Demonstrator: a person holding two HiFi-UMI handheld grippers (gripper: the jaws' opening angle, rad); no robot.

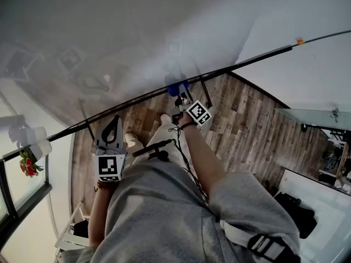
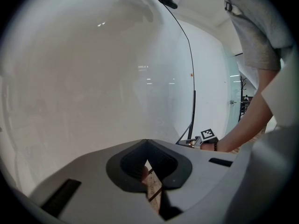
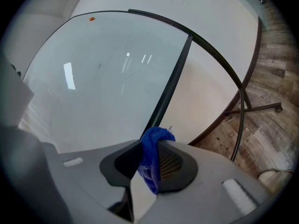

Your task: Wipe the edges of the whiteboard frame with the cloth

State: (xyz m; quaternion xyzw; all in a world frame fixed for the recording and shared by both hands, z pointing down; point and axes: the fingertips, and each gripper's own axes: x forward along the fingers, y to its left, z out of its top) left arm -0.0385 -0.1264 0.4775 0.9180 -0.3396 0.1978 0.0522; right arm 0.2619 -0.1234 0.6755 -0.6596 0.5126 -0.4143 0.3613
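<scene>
The whiteboard [image 1: 109,43] fills the upper part of the head view, and its thin black frame [image 1: 137,102] runs slantwise below it. My right gripper [image 1: 181,95] is shut on a blue cloth [image 1: 176,87], which is pressed against that frame. In the right gripper view the cloth [image 3: 152,157] bunches between the jaws, just below the black frame edge [image 3: 169,87]. My left gripper [image 1: 112,124] hangs lower left, a little off the frame, shut on nothing. The left gripper view faces the white board surface [image 2: 93,78], with the frame [image 2: 194,108] at the right.
The board's dark stand legs [image 3: 254,108] rest on a wood-plank floor [image 1: 247,125]. The person's white shoes [image 1: 164,119] stand close to the board. A red-flowered plant [image 1: 27,164] sits at the left, and a black bag [image 1: 299,211] at the lower right.
</scene>
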